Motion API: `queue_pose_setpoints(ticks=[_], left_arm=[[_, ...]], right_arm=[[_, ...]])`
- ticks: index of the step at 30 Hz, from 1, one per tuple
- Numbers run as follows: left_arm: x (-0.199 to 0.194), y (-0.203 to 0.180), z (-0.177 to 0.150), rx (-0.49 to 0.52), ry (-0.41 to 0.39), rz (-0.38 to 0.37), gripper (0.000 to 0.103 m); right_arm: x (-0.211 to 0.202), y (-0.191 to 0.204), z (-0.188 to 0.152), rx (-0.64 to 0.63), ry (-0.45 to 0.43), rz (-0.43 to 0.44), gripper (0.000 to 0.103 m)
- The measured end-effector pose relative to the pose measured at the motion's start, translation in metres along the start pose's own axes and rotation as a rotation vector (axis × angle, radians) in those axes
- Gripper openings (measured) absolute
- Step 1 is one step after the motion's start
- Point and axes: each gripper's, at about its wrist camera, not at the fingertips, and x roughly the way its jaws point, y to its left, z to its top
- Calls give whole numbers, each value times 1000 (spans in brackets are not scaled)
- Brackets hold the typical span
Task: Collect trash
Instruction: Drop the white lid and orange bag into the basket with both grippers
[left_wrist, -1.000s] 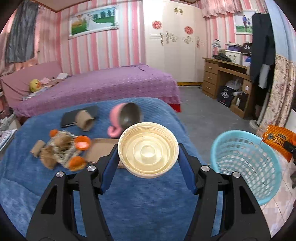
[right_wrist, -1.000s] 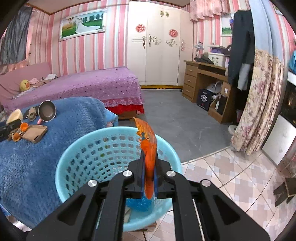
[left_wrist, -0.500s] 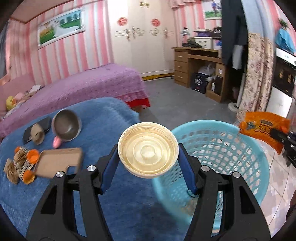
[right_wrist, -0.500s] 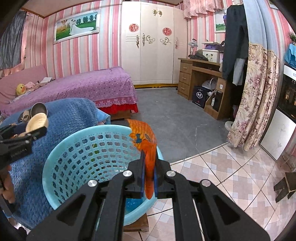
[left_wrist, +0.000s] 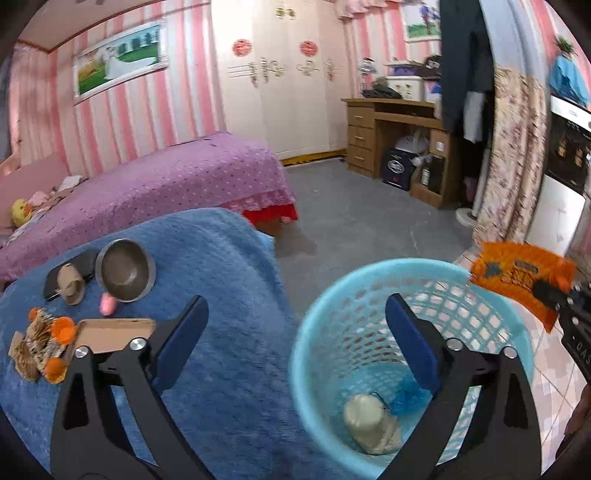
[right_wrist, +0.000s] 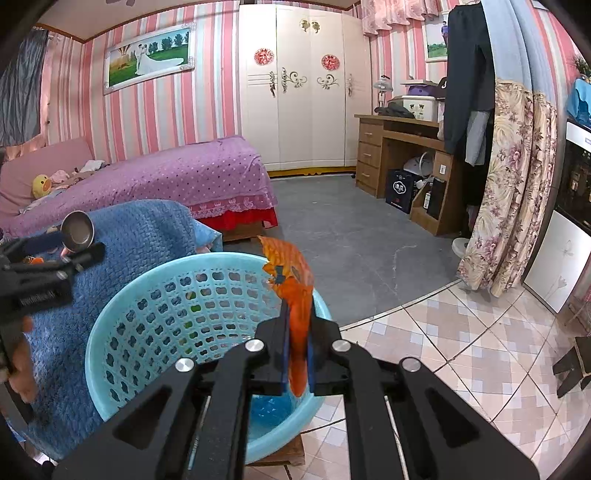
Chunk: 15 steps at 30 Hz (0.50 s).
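Note:
My left gripper (left_wrist: 295, 306) hangs over the near rim of the light-blue basket (left_wrist: 369, 273), its jaws opening wide with nothing between them. A cream plastic cup (left_wrist: 371, 424) lies at the basket's bottom beside a crumpled blue scrap (left_wrist: 408, 395). My right gripper (right_wrist: 297, 332) is shut on an orange snack wrapper (right_wrist: 295, 291), held upright over the far rim of the basket (right_wrist: 147, 314). The left wrist view shows the same wrapper (left_wrist: 517, 273) at the right edge.
On the blue blanket (left_wrist: 221, 295) lie a metal bowl (left_wrist: 125, 271), a cardboard tube (left_wrist: 72, 284), a flat cardboard box (left_wrist: 110, 328) and orange-and-brown scraps (left_wrist: 40, 343). Behind are a purple bed (left_wrist: 166, 177) and a wooden desk (left_wrist: 395, 136). The basket stands on a tiled floor (right_wrist: 461, 332).
My left gripper swung right from the blanket to over the basket, then its jaws opened and the cream cup dropped into the basket. The right gripper kept still with the wrapper.

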Motion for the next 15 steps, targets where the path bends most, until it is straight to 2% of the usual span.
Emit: queue_pose_setpoints(ticks=[5,13,14,15], left_arm=[[-10,39,-1,-38,-7,52,97],[-30,89,-10,-43,-19,146,97],[-33,96,-11,-48,-20,155,97],[-36,100,-12,-54,-19,163,97]], right_arm=[[11,11,-1,-6,7,-1,7],[29,44,-4,-52,21,-37,10],[30,46,-5,-56,22,-53,13],[33,50,-5,-58,26,-64,33]])
